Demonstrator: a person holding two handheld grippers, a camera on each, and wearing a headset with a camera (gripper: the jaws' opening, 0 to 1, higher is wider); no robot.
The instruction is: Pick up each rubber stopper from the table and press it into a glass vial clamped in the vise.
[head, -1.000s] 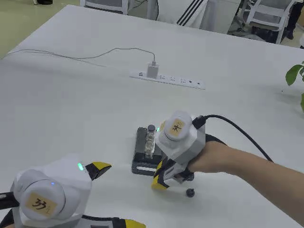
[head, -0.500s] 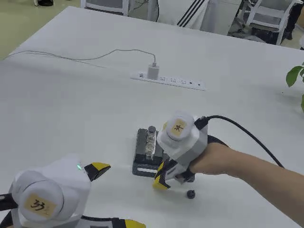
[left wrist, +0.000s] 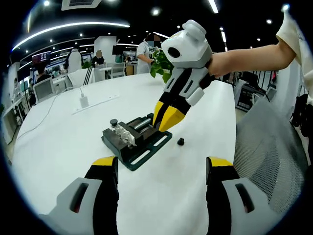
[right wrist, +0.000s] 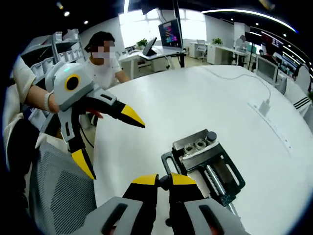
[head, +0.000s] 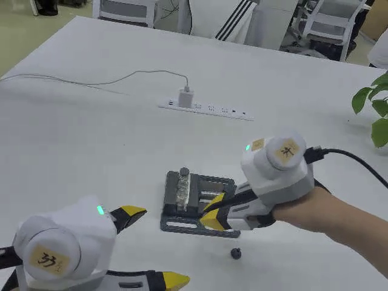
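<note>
Stopper (right wrist: 164, 181) sits pinched between the tips of my right claw (head: 211, 219), right by the vise (head: 182, 225). A second stopper (head: 236, 253) lies on the counter (head: 91, 133) just beside it. My left claw (left wrist: 160, 164) hangs spread wide, well back.

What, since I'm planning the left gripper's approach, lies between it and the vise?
Bare table: the left gripper view shows nothing between the left gripper and the vise.
</note>
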